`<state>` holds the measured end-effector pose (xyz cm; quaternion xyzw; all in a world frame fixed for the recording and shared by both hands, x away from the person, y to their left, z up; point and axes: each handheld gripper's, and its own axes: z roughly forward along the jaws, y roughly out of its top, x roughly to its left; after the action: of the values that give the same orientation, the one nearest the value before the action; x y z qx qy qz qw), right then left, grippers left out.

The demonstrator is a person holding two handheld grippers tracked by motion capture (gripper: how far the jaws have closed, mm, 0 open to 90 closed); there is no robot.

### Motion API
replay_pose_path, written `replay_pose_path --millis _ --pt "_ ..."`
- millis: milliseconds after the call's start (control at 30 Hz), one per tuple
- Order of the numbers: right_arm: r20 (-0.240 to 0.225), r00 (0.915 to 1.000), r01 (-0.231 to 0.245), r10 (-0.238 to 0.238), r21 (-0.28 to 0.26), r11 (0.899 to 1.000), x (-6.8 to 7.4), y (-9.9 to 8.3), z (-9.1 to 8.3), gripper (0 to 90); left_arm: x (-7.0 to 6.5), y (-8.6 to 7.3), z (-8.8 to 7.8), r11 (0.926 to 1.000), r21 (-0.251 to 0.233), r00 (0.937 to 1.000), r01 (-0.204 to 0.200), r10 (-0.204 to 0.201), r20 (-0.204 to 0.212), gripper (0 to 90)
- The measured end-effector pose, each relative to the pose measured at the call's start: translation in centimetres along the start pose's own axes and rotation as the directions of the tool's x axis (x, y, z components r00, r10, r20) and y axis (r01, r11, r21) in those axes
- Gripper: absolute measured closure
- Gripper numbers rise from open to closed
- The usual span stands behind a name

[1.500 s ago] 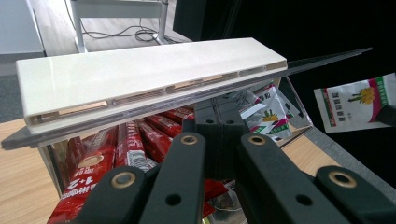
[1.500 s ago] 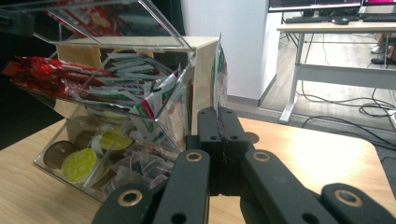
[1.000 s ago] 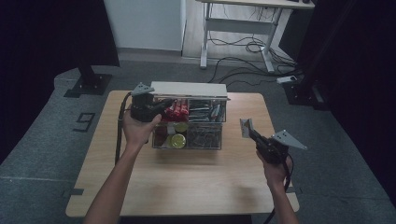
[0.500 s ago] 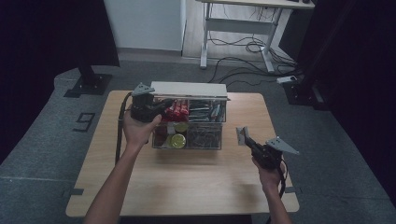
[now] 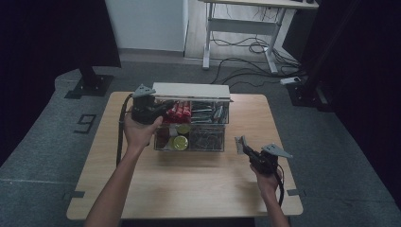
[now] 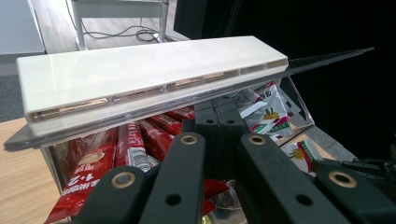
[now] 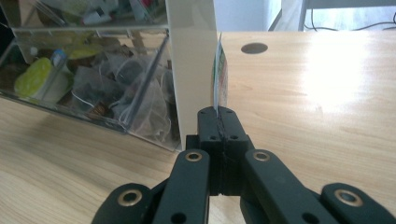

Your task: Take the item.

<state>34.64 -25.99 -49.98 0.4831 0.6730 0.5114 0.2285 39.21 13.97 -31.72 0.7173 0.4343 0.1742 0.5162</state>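
Observation:
A clear compartment box (image 5: 189, 144) stands at the back middle of the wooden table (image 5: 189, 189). It holds red sachets (image 5: 178, 111), white-green packets (image 6: 261, 105), tea bags (image 7: 116, 88) and a yellow-green pod (image 5: 179, 142). Its lid (image 5: 191, 91), a clear sheet with a white bar (image 6: 149, 70), is raised. My left gripper (image 5: 163, 109) is at the box's back left corner, its jaws shut (image 6: 217, 105) on the lid's clear edge. My right gripper (image 5: 247, 150) hovers low at the box's right side, shut (image 7: 218, 112) on a thin packet (image 7: 218, 70) that stands edge-on beside the box's pale side wall (image 7: 191, 70).
The table's right part has a small round hole (image 7: 254, 47). Bare wood lies in front of the box. Behind the table are a white desk frame (image 5: 236, 28) with cables on the floor and a black stand (image 5: 90, 80) at the left.
My right hand has come down toward the table and a little left, with the packet still pinched. The left hand and the raised lid have stayed where they were.

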Motion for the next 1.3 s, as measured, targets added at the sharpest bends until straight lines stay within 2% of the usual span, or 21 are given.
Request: replay_pose_path --millis 167,400,633,867,1067,1300 --pt "0.002 0.9996 -0.028 0.028 0.022 0.999 -0.7 -0.6 0.5 88.9 -0.1 0.0 0.0 1.0000 0.000 1.0000 -0.001 0.001 0.000 90.0" --pt "0.033 0.9982 -0.052 0.050 0.047 0.998 -2.0 -1.4 0.9 88.8 0.0 -0.1 0.1 1.0000 -0.001 1.0000 0.000 0.000 -0.001 90.0" --pt "0.058 0.9951 -0.083 0.080 0.050 0.995 -3.4 -1.8 0.8 88.3 0.0 -0.1 0.1 1.0000 -0.001 1.0000 0.000 0.000 -0.002 90.0" --pt "0.114 0.9897 -0.097 0.087 0.079 0.992 -4.5 -2.6 0.8 85.8 0.1 -0.4 0.2 1.0000 0.002 1.0000 0.001 -0.001 -0.003 90.0" --pt "0.149 0.9872 -0.077 0.057 0.129 0.989 -5.0 -3.3 1.3 81.2 0.1 -0.5 0.3 1.0000 0.006 1.0000 0.004 -0.004 -0.001 90.0" --pt "0.152 0.9882 -0.048 0.021 0.180 0.983 -4.9 -3.6 2.0 66.8 0.1 -0.6 0.3 1.0000 0.005 1.0000 0.004 -0.004 -0.001 90.0"
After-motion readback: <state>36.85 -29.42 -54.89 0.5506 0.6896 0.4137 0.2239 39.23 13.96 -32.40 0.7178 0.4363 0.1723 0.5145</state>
